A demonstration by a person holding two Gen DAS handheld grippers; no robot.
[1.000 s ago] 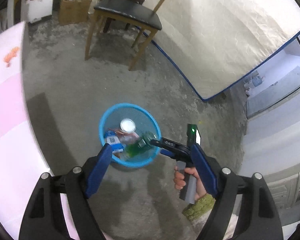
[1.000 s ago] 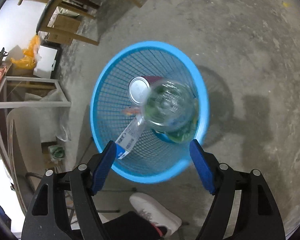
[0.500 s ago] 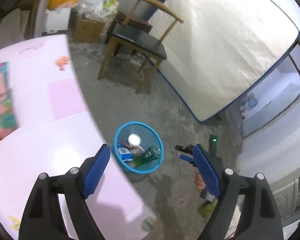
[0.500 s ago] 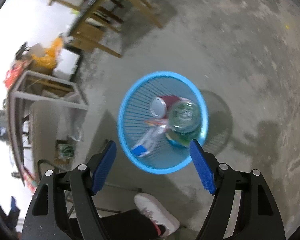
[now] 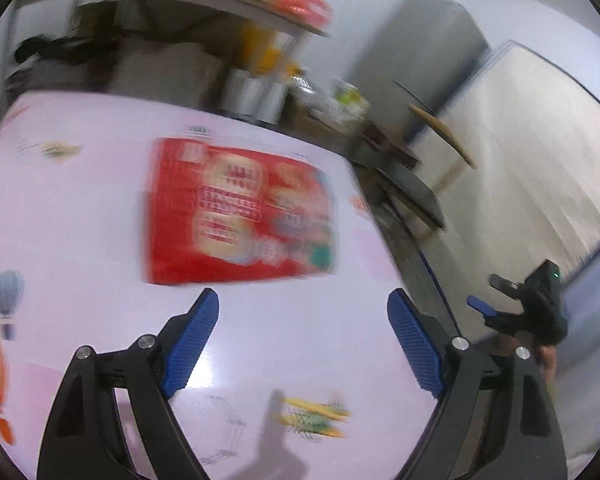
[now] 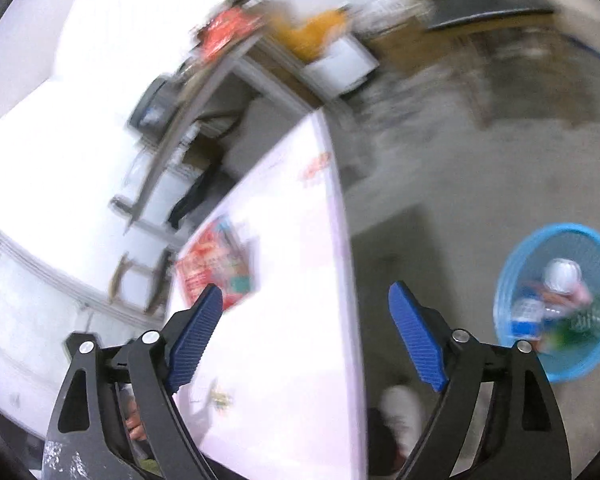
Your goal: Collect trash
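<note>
A flat red printed wrapper [image 5: 236,216] lies on the pale pink table [image 5: 80,208]; it also shows in the right wrist view [image 6: 214,268]. My left gripper [image 5: 304,332] is open and empty, hovering over the table just short of the wrapper. My right gripper [image 6: 304,328] is open and empty over the table's edge [image 6: 340,240]; it shows in the left wrist view [image 5: 516,304] beyond the table's right edge. The blue mesh bin [image 6: 518,352] stands on the floor at the right, holding a green bottle [image 6: 580,322], a can [image 6: 562,274] and other trash.
A wooden chair [image 5: 412,184] stands past the table's far right corner. Cluttered shelves [image 5: 204,12] line the back wall. A white mattress [image 5: 540,168] leans at the right. My white shoe [image 6: 400,408] is on the concrete floor beside the table.
Both grippers swung away from the bin up toward the table. The green bottle that fell from my right gripper now lies in the bin. The red wrapper has come into full view.
</note>
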